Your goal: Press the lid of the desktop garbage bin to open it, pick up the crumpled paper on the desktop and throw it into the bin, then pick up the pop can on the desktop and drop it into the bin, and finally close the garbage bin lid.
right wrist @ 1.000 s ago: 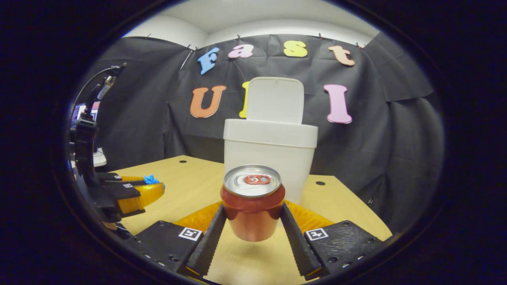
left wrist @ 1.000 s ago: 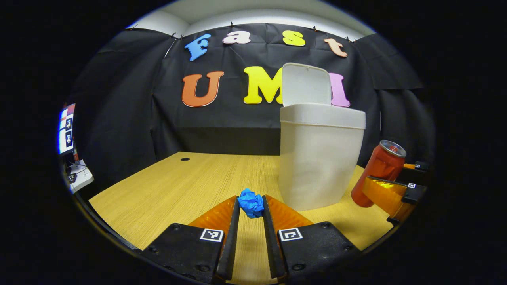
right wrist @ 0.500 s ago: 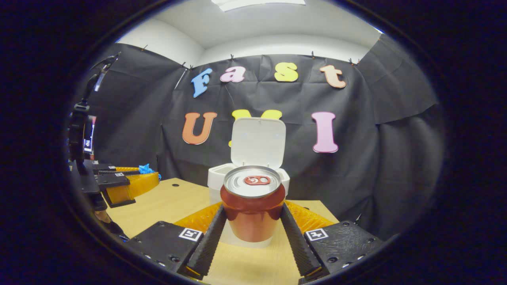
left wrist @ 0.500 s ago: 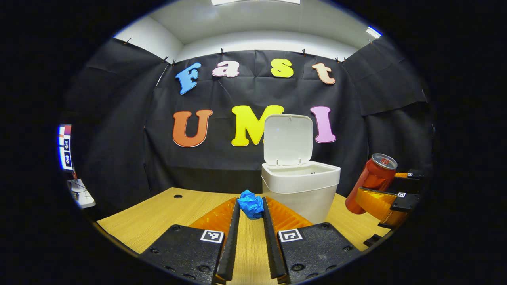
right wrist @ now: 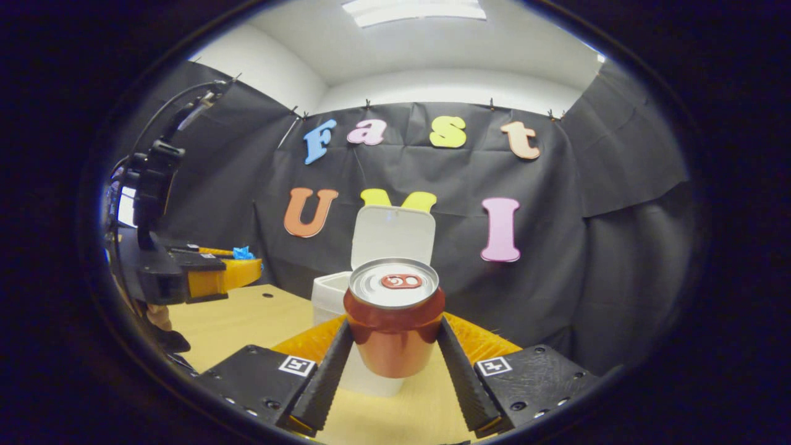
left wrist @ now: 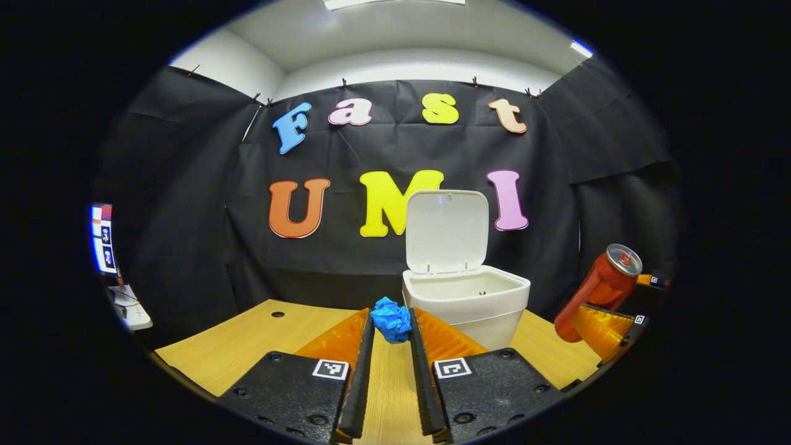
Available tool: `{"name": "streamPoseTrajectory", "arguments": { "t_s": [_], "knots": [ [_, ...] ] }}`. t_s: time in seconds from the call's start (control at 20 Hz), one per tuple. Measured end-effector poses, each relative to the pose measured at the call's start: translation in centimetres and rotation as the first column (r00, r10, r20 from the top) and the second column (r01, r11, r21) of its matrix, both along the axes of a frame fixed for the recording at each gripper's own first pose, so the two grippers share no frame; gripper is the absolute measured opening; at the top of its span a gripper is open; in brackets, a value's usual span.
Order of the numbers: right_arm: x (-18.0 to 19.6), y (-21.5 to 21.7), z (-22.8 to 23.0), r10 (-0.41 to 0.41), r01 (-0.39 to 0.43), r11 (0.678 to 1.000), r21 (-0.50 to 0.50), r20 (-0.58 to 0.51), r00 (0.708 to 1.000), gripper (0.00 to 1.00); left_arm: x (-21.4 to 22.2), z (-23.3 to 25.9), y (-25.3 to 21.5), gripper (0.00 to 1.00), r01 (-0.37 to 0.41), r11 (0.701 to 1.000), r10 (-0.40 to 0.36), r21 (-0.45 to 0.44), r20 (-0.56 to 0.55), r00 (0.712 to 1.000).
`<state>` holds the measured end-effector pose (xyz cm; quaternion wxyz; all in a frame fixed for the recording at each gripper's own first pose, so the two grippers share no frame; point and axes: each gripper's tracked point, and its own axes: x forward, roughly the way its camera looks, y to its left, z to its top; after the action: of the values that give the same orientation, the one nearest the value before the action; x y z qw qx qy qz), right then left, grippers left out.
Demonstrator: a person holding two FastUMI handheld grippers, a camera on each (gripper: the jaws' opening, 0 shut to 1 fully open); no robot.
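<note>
1. Bin (left wrist: pixel 473 306) sits lower in the left gripper view than a second ago: then its wall rose tall beside the fingers, now its open mouth shows from above, with the lid (left wrist: pixel 446 232) standing upright at its back rim.
2. Paper (left wrist: pixel 391 318), a blue crumpled ball, is still pinched between the fingertips of the left gripper (left wrist: pixel 390 327), both fingers pressing on it; a second ago it hung just over the tabletop (left wrist: pixel 247 346), now it is raised to about the height of the bin's rim, just left of the bin.
3. Can (right wrist: pixel 393 324) stays clamped in the right gripper (right wrist: pixel 393 346), a finger on each side of its body, top facing the camera; in the right gripper view the bin (right wrist: pixel 327 296) behind it has dropped and looks smaller than before, partly hidden by the can.
4. Left gripper points level toward the back wall, fingers nearly closed on the paper, above the near edge of the tabletop.
5. Right gripper, seen in the left gripper view at the right edge, holds the can tilted, its top leaning away from the bin, off the tabletop's right side and higher than a second ago.
6. Left gripper shows in the right gripper view at the far left, paper (right wrist: pixel 243 253) at its tips, above the tabletop's left part.
</note>
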<state>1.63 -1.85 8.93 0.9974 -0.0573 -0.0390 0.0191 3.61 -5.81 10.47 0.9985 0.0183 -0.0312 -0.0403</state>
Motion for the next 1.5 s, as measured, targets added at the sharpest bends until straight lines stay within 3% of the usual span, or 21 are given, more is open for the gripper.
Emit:
{"name": "streamPoseTrajectory", "arguments": {
  "t_s": [0.3, 0.6, 0.65, 0.7, 1.0, 1.1, 1.4, 1.45, 1.5],
  "knots": [
    [0.6, -3.0, -0.7, -0.020, 0.022, 0.996, 0.086, -0.031, 0.999, 0.80, 3.9, 2.9, -2.8, 0.36, 0.011, 0.997, -0.012, 0.081, 0.008, 1.000],
    [0.7, -5.6, -0.5, -0.040, 0.041, 0.993, 0.115, -0.016, 0.999, 0.79, 9.9, 5.7, -6.7, 0.35, 0.047, 0.998, -0.048, 0.031, 0.022, 0.999],
    [0.8, -6.0, -0.5, -0.045, 0.046, 0.992, 0.120, -0.013, 0.999, 0.79, 11.1, 5.7, -7.1, 0.40, 0.042, 0.999, -0.043, 0.020, 0.018, 0.999],
    [0.9, -6.0, -0.5, -0.041, 0.042, 0.991, 0.123, -0.012, 0.999, 0.79, 12.3, 5.5, -7.9, 0.36, 0.057, 0.998, -0.057, 0.000, 0.013, 0.998],
    [1.2, -5.4, -1.4, 0.016, -0.012, 0.991, 0.130, -0.027, 1.000, 0.79, 18.2, 5.1, -11.7, 0.35, 0.108, 0.993, -0.111, 0.056, 0.046, 0.993],
    [1.4, -5.6, -1.8, 0.014, -0.010, 0.993, 0.114, -0.030, 0.999, 0.79, 18.8, 4.3, -12.8, 0.36, 0.140, 0.989, -0.142, 0.050, 0.030, 0.989],
    [1.8, -5.9, -2.0, -0.003, 0.007, 0.993, 0.118, -0.031, 1.000, 0.80, 19.6, 3.5, -13.0, 0.41, 0.112, 0.991, -0.112, 0.077, 0.001, 0.994],
    [1.8, -5.9, -2.0, -0.003, 0.007, 0.994, 0.112, -0.029, 1.000, 0.80, 19.7, 3.5, -13.2, 0.35, 0.113, 0.990, -0.113, 0.084, -0.003, 0.994],
    [1.7, -5.9, -1.9, -0.005, 0.008, 0.994, 0.106, -0.028, 1.000, 0.79, 19.6, 3.5, -13.1, 0.42, 0.111, 0.990, -0.112, 0.083, 0.002, 0.994]
  ]
}}
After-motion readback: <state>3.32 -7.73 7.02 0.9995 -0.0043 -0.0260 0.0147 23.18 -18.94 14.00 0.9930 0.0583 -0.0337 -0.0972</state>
